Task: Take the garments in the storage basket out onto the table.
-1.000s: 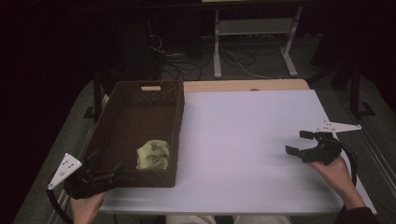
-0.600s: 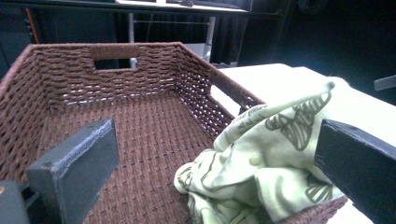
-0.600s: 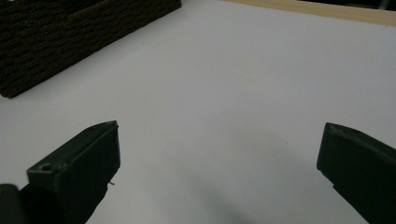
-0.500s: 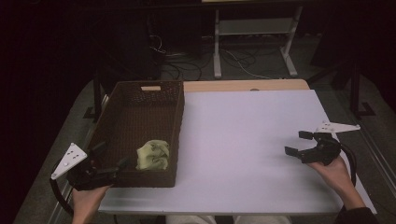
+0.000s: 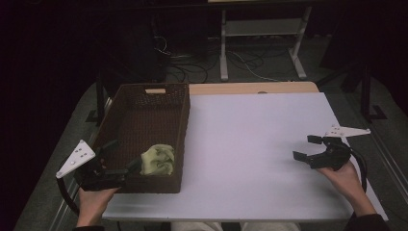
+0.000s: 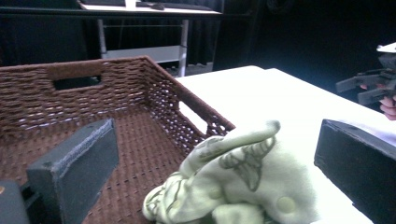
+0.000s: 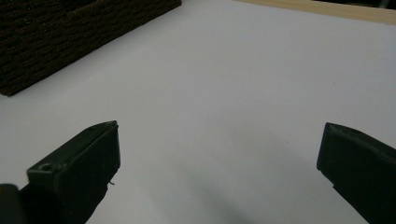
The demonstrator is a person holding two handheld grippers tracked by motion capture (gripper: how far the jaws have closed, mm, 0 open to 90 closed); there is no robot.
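Note:
A crumpled pale green cloth (image 5: 157, 160) lies in the near right corner of a brown wicker basket (image 5: 139, 103) at the table's left. My left gripper (image 5: 124, 155) reaches over the basket's near left side, open, its tips close to the cloth's left edge. In the left gripper view the cloth (image 6: 233, 182) bulks low between the two spread jaws of the left gripper (image 6: 219, 140), untouched by either as far as I can tell. My right gripper (image 5: 306, 147) is held open over the white tabletop at the far right, with nothing between its jaws. The right gripper (image 7: 219, 140) faces bare table.
The white tabletop (image 5: 250, 144) stretches from the basket to the right gripper. The basket wall (image 7: 70, 32) lies far ahead of the right gripper. A wooden strip (image 5: 250, 88) edges the table's far side; beyond it are a metal stand and cables on a dark floor.
My left gripper has moved right and forward, from outside the basket's near left corner to over its rim, close to the cloth. The right gripper has barely shifted.

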